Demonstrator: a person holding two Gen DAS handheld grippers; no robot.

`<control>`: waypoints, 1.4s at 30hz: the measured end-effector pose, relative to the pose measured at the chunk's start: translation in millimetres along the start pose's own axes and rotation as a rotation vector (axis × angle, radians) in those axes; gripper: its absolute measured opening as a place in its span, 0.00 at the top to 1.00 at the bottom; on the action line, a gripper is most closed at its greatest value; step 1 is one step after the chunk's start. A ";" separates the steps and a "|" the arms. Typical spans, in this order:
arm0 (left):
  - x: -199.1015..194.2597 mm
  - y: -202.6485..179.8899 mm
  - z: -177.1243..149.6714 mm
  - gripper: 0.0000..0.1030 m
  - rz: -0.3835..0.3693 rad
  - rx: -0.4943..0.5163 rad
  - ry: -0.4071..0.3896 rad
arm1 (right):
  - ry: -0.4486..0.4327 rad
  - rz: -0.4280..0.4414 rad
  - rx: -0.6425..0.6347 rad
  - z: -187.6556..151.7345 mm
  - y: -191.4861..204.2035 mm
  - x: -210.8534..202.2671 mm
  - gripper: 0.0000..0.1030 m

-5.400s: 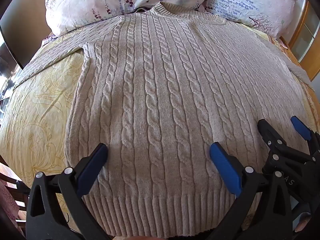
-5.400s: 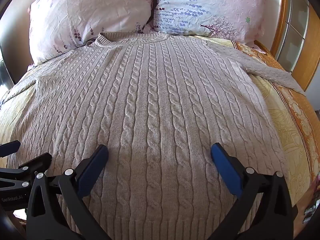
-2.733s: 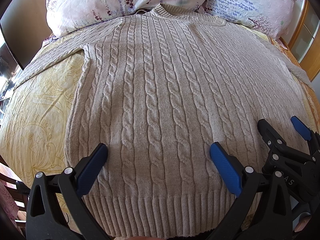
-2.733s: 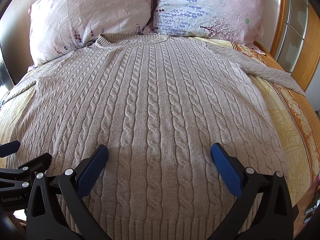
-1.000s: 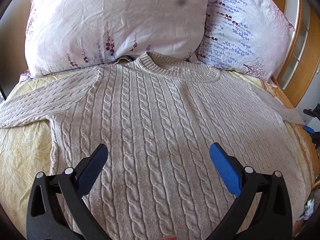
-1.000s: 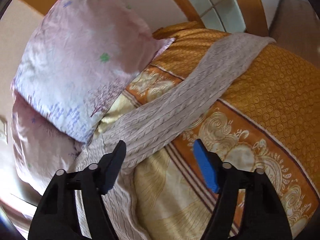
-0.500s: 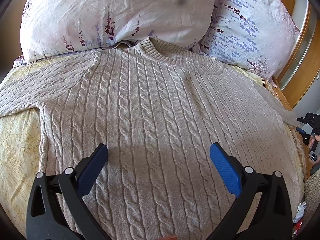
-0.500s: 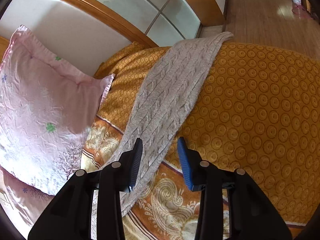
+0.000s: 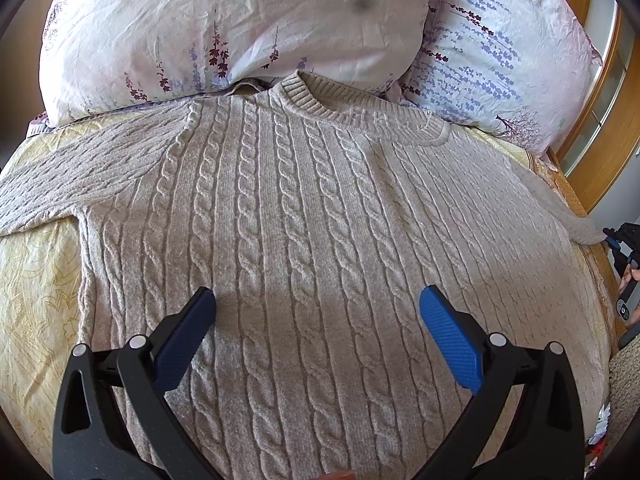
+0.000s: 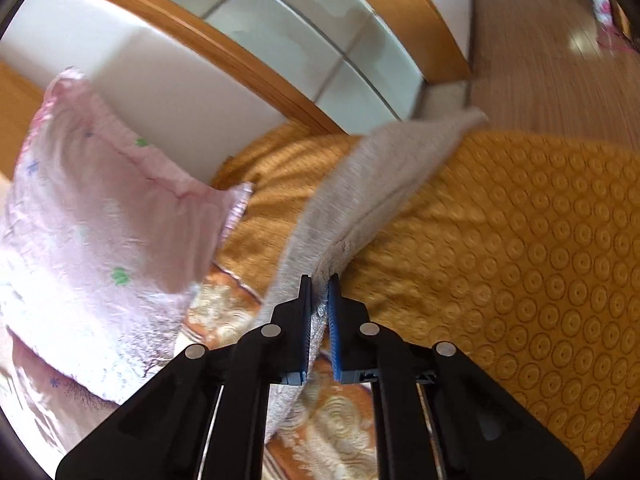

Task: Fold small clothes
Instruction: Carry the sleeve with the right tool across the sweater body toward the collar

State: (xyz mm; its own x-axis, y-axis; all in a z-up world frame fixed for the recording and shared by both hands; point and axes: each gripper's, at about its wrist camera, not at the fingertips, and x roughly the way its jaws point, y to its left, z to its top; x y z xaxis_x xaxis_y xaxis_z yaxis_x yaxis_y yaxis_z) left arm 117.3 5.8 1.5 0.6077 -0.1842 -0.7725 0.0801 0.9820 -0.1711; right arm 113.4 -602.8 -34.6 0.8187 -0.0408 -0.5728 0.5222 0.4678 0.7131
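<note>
The beige cable-knit sweater (image 9: 312,240) is lying flat and face up across the bed, its ribbed collar (image 9: 320,98) tucked right up against two floral pillows (image 9: 224,28) at the head end, and its body is covering most of the yellow patterned bedspread (image 9: 36,280). The left gripper (image 9: 318,320) is hovering over the lower middle of the knit with its blue pads (image 9: 450,340) standing wide apart, nothing between them, one pad to either side of the central cables. Over on the far side, the right gripper (image 10: 319,300) is pinching the sweater's right sleeve (image 10: 372,184); its two pads are pressed almost together with a fold of the beige knit squeezed between them. That sleeve is running away from the tongs toward the bed's edge, draped over the orange circle-patterned cover (image 10: 540,264), and the picture there is blurring. A pink pillow (image 10: 92,216) is sitting just beside the sleeve on the left of the right wrist view, with a wooden-framed panel (image 10: 280,52) and a wooden floor (image 10: 540,52) showing behind. From the left wrist view, that same gripper is peeking in at the right edge (image 9: 624,248), touching the sleeve's end, too small there to tell how its fingers are standing.
</note>
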 end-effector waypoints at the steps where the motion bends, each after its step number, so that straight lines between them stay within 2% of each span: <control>1: 0.0 -0.1 0.1 0.02 0.000 0.000 0.000 | -0.019 0.023 -0.042 0.6 11.4 -7.0 0.92; 7: 0.3 1.0 0.7 0.02 -0.006 -0.002 -0.002 | -0.040 0.253 -0.256 -18.8 86.3 -39.9 0.92; 11: -1.1 1.9 1.0 0.02 -0.013 -0.008 -0.004 | 0.068 0.403 -0.396 -60.0 136.4 -44.3 0.92; 14: -2.2 2.3 0.9 0.02 -0.016 -0.012 -0.006 | 0.190 0.467 -0.506 -110.3 172.5 -35.4 0.92; 17: -3.2 2.4 1.3 0.02 -0.020 -0.015 -0.007 | 0.326 0.471 -0.607 -166.1 197.0 -15.9 0.92; 19: -3.9 2.6 1.1 0.02 -0.022 -0.019 -0.009 | 0.406 0.427 -0.683 -203.7 206.1 -4.0 0.92; 23: -5.7 3.7 0.9 0.02 -0.028 -0.026 -0.010 | 0.560 0.354 -0.738 -245.8 203.1 13.9 0.92; 25: -6.6 4.4 0.9 0.02 -0.032 -0.029 -0.012 | 0.593 0.367 -0.694 -242.3 195.1 9.5 0.92; 27: -7.2 4.6 0.8 0.02 -0.034 -0.030 -0.012 | 0.566 0.383 -0.618 -219.3 189.1 2.4 0.86; 29: -7.3 5.1 0.6 0.02 -0.034 -0.030 -0.012 | 0.500 0.376 -0.522 -188.5 178.4 -6.6 0.53; 30: -7.2 5.2 0.5 0.02 -0.033 -0.030 -0.012 | 0.464 0.362 -0.474 -171.2 169.7 -11.8 0.48; 35: -6.4 3.7 1.1 0.02 -0.027 -0.026 -0.009 | 0.333 0.211 -0.358 -114.1 134.7 -18.6 0.47; 38: -6.2 4.0 1.0 0.02 -0.027 -0.026 -0.009 | 0.319 0.145 -0.316 -103.0 116.4 -15.2 0.50; 42: -5.5 3.6 1.1 0.02 -0.025 -0.024 -0.008 | 0.358 0.125 -0.323 -109.7 109.3 -5.3 0.52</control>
State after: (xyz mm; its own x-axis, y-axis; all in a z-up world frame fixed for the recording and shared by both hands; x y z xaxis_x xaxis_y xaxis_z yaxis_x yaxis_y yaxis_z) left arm 115.1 10.3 5.8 0.6121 -0.2083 -0.7629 0.0766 0.9758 -0.2050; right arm 139.9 -454.7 2.0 0.7070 0.3122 -0.6345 0.2783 0.7020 0.6555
